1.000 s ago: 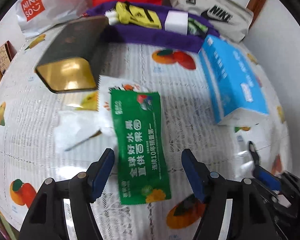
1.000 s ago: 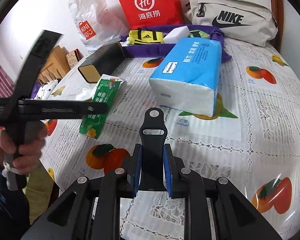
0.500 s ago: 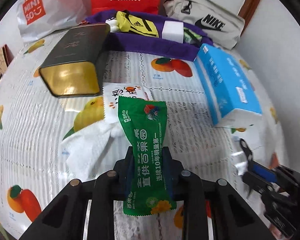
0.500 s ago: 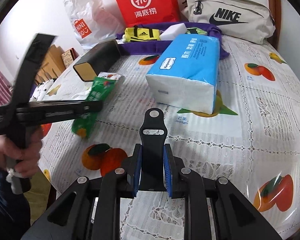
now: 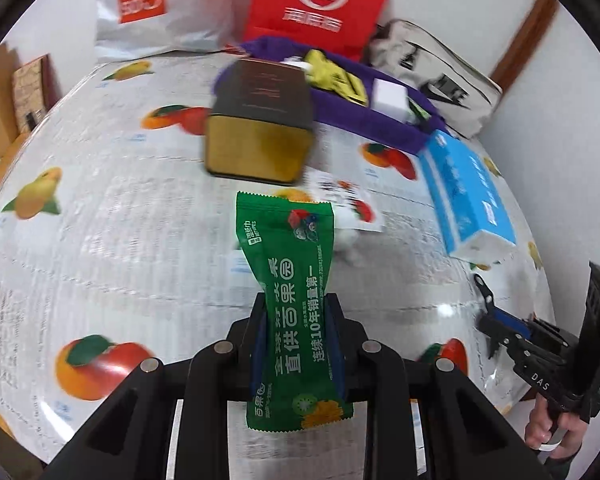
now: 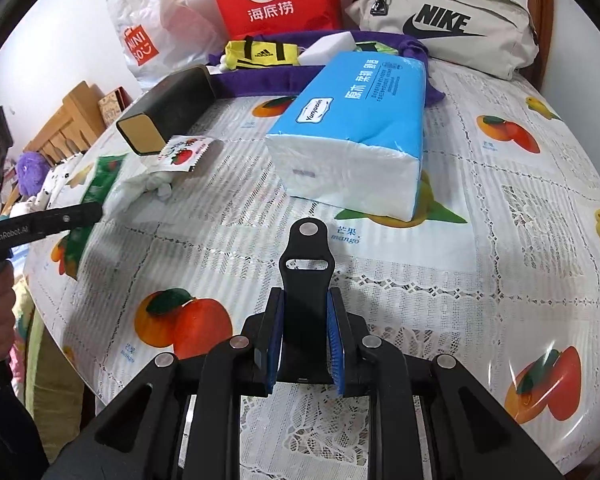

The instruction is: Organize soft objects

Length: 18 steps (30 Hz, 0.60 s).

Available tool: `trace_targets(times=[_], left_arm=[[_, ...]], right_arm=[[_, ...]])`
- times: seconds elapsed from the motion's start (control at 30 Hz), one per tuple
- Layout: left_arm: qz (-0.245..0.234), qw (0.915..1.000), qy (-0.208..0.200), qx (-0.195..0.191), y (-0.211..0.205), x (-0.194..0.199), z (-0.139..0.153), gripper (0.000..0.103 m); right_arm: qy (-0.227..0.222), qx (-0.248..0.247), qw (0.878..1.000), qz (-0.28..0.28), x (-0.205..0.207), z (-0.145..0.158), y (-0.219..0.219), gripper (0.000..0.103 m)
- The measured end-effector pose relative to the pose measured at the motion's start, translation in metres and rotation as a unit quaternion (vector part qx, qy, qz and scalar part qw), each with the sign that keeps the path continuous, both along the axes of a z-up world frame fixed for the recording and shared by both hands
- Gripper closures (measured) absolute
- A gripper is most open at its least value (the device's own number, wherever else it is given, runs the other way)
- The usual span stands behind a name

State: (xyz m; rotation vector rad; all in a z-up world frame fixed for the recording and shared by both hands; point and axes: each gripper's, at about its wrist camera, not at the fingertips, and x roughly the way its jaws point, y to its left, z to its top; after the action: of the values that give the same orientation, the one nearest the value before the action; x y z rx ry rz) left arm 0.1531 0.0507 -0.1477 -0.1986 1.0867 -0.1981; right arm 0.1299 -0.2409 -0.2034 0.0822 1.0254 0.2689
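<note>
Left tool [image 5: 298, 332] clamped on the green wet-wipe packet [image 5: 292, 300], pinched near its lower half, the packet lifted clear of the counter [image 5: 100, 220] and its top end leaning toward the far side. Right tool [image 6: 303, 344] closed on a black strap [image 6: 306, 280], held low over the near edge of the counter and nowhere near the other items. Beyond the packet, a small white sachet with red print [image 5: 342, 200] and a crumpled white tissue [image 6: 148, 188] lay loose just in front of the dark tin box [image 5: 260, 120]. The blue tissue pack [image 6: 360, 128] lay on its side to the right, touching the edge of the purple fabric tray [image 5: 364, 120]. The tray already held a yellow pouch [image 6: 260, 54] and a white block [image 6: 328, 44]. Judged partway: some soft things stowed, one packet in transit, likely bound for the tray; sachet, tissue and tissue pack not yet put away.
</note>
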Motion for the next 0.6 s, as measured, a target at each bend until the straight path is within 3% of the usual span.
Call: trace_targets(times=[0.3, 0.6], left_arm=[[0.022, 0.9997, 0.011, -0.009, 0.032, 0.011, -0.005, 0.078], [-0.006, 0.9994, 0.033, -0.012, 0.026, 0.024, -0.008, 0.078]], right_arm=[[-0.001, -0.008, 1.0, -0.009, 0.003, 0.009, 0.002, 0.082], [0.0, -0.01, 1.0, -0.017, 0.008, 0.026, 0.002, 0.082]])
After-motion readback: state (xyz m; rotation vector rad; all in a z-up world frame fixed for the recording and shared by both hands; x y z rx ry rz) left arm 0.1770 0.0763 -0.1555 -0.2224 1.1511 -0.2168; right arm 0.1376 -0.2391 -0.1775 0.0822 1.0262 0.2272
